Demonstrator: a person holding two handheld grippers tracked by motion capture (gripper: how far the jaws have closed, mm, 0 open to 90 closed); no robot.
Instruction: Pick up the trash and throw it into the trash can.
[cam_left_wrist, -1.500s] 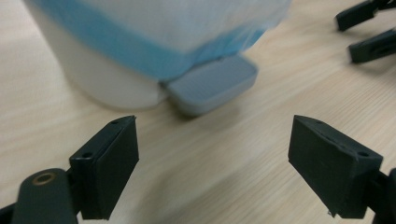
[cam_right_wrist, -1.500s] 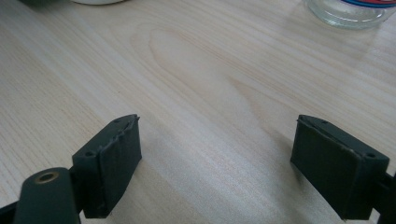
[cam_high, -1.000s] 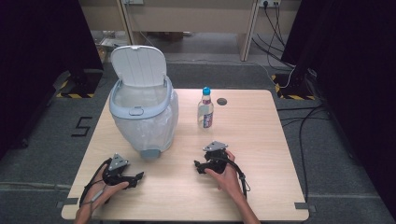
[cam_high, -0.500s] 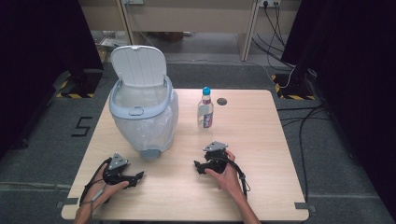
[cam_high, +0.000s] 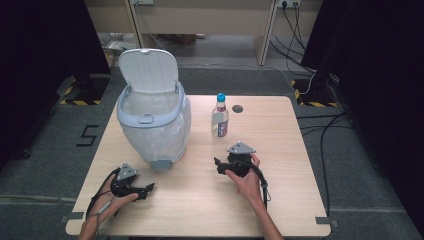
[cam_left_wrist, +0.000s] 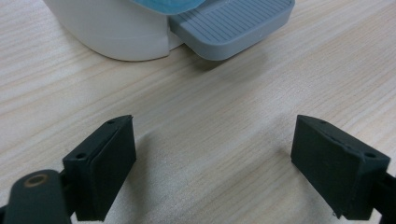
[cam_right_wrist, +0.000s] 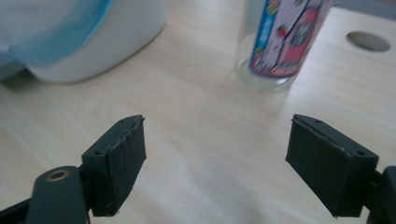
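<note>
Tongs, left and right, both wide and empty on the light wooden desk; clear plastic bottle with blue cap upright just ahead of the right pair, ungrasped; lidded pale-blue pedal bin open, nothing begun.

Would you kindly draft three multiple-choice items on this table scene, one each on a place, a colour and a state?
1. Where does the water bottle stand relative to the pedal bin in the high view?
A. to its right
B. to its left
C. inside it

2. What colour is the bottle's cap?
A. red
B. blue
C. black

3. How is the bin's lid?
A. shut
B. lying on the table
C. raised open

Answers: 1 A, the bottle stands apart on the table, right of the bin. 2 B, the cap shows blue from above. 3 C, the lid stands upright behind the rim, with the liner visible inside.
</note>
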